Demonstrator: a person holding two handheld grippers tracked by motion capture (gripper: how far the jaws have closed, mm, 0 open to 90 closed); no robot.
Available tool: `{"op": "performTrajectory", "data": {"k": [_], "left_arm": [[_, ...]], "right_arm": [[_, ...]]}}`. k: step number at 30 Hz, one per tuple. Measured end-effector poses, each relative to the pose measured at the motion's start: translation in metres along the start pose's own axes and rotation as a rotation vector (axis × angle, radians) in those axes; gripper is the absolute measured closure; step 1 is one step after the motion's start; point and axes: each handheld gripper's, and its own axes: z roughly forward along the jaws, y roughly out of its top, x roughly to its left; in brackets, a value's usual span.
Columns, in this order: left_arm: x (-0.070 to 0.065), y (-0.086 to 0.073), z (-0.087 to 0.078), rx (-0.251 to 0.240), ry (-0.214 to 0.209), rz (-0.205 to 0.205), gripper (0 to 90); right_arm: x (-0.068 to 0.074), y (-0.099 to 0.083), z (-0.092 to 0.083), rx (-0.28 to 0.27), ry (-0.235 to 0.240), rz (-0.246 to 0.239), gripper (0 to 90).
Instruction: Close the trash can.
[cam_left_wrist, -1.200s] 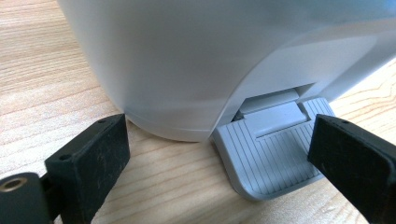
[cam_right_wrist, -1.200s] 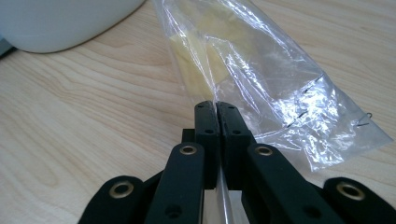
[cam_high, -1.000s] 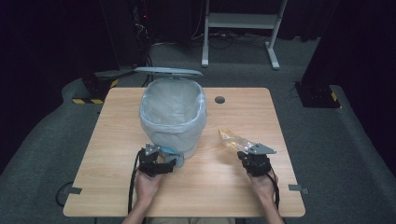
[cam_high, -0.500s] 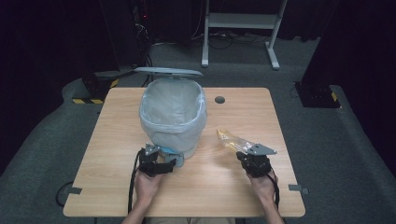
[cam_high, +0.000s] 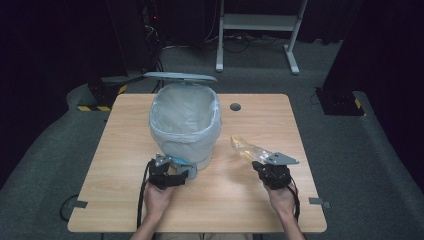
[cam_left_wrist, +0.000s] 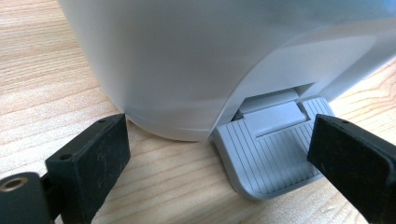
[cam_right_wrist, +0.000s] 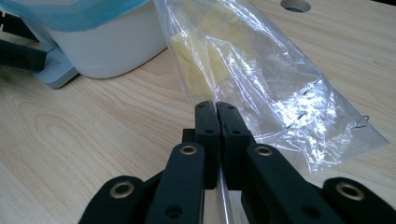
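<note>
Right tool (cam_right_wrist: 217, 109) is clenched on a clear bag (cam_right_wrist: 261, 79) w/ yellow pieces inside; bag edge is pinched btwn the jaws, rest of it tilts up and away over the table (cam_high: 260, 200). From above, my right tool (cam_high: 260, 165) and bag (cam_high: 247, 147) sit right of the bin (cam_high: 185, 125), apart from it. Left tool (cam_left_wrist: 219, 154) is released, jaws wide, low on the table at the bin's base, w/ the grey pedal (cam_left_wrist: 271, 154) btwn them; one jaw is just beside the pedal. Bin has a liner, lid (cam_high: 180, 76) is up.
</note>
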Motion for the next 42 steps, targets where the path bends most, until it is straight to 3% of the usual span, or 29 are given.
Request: {"op": "performTrajectory", "data": {"k": [7, 9, 16, 26, 42], "left_arm": [[0.000, 0.000, 0.000, 0.000, 0.001, 0.000, 5.8], [0.000, 0.000, 0.000, 0.000, 0.000, 0.001, 5.9], [0.000, 0.000, 0.000, 0.000, 0.000, 0.001, 5.8], [0.000, 0.000, 0.000, 0.000, -0.001, 0.001, 5.9], [0.000, 0.000, 0.000, 0.000, 0.000, 0.001, 5.9]], "right_arm": [[0.001, 0.008, -0.006, -0.029, 0.027, 0.001, 88.4], [0.002, 0.011, -0.008, -0.029, 0.026, -0.027, 88.4], [0.006, 0.019, -0.016, -0.033, 0.037, -0.051, 88.4], [0.010, 0.029, -0.021, -0.044, 0.071, -0.051, 88.3], [0.011, 0.048, -0.040, -0.070, 0.081, -0.063, 88.3]]}}
